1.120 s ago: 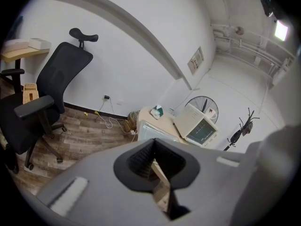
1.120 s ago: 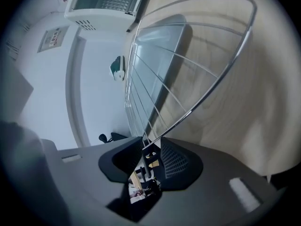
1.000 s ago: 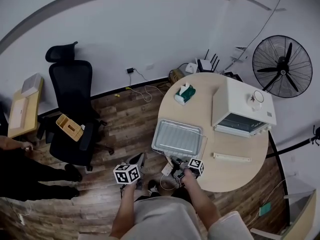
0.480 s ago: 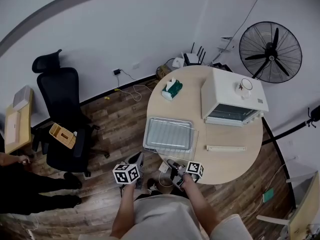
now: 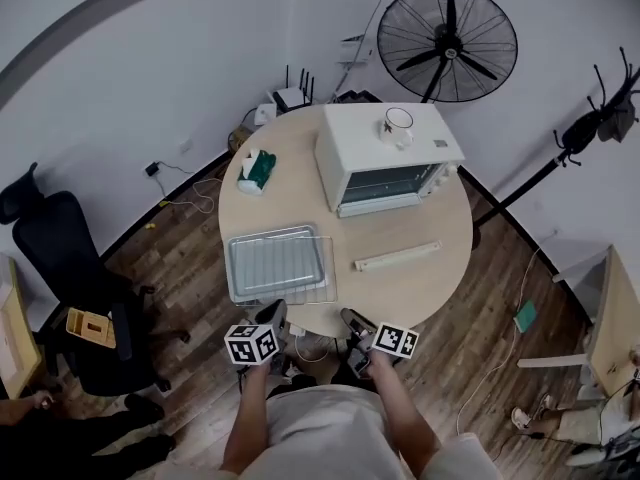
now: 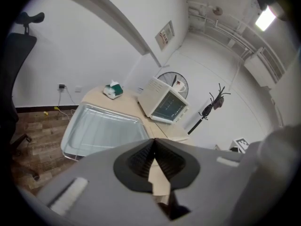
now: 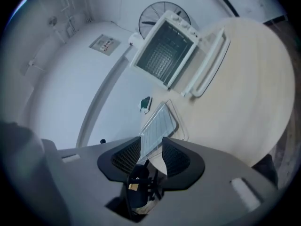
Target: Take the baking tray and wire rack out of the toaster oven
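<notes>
Evidently task judged done: baking tray (image 5: 240,268) with wire rack (image 5: 310,268) laid on it is set on tabletop (image 5: 420,288), apart from toaster oven (image 5: 385,153), door open. Left claw (image 5: 272,318) clenched, empty. Right claw (image 5: 352,320) just opened, nothing between jaws.

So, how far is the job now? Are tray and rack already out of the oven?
Done: the baking tray lies on the table, wire rack on it, both outside the toaster oven. In hand: nothing; the right gripper has just been opening its jaws, empty; the left gripper is shut. Left: probably only the open oven door.
</notes>
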Available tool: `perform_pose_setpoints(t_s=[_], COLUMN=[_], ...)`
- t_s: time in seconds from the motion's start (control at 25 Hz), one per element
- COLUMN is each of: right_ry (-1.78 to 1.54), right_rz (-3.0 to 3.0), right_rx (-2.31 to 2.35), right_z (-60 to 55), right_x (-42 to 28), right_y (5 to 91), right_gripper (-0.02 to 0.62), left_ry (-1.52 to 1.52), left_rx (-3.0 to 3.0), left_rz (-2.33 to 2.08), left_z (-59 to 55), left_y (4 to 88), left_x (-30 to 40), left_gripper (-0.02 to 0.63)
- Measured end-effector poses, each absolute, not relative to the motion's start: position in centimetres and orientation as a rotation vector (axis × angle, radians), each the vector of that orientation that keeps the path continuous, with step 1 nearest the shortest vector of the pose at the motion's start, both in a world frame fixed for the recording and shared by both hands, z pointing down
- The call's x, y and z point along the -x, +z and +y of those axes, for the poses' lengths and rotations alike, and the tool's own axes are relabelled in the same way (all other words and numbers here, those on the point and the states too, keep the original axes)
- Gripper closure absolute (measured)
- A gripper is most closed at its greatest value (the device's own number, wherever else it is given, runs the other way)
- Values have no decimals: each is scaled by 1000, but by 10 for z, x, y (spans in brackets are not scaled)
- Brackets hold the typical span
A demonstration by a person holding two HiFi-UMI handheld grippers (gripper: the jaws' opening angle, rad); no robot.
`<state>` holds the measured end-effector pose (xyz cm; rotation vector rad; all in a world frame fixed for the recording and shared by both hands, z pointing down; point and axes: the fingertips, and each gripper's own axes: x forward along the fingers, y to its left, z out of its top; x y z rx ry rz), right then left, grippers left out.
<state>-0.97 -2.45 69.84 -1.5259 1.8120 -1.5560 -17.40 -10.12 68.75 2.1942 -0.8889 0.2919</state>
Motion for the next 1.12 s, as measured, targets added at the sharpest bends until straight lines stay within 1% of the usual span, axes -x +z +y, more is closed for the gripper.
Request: perform_pose_setpoints(t_s=[0.2, 0.44, 0.8, 1.12], right_ry=[-1297, -1034, -793, -704], right_rz=[1843, 2102, 2364, 2492], right_rx=[1771, 1988, 1993, 1932], right_z=[-4, 5, 35, 63], right_x=[-33, -51, -87, -118], right_y=[678, 653, 620, 619], right_gripper=[476, 476, 477, 477], left_ry=[275, 297, 350, 359], left_rx=[-2239, -2300, -2376, -2439], left_rz=[-808, -809, -884, -903], left_z=[-96, -78, -33, -4], left_y=[672, 654, 635, 621], left_x=[127, 82, 22, -31], left_gripper=[551, 551, 551, 551])
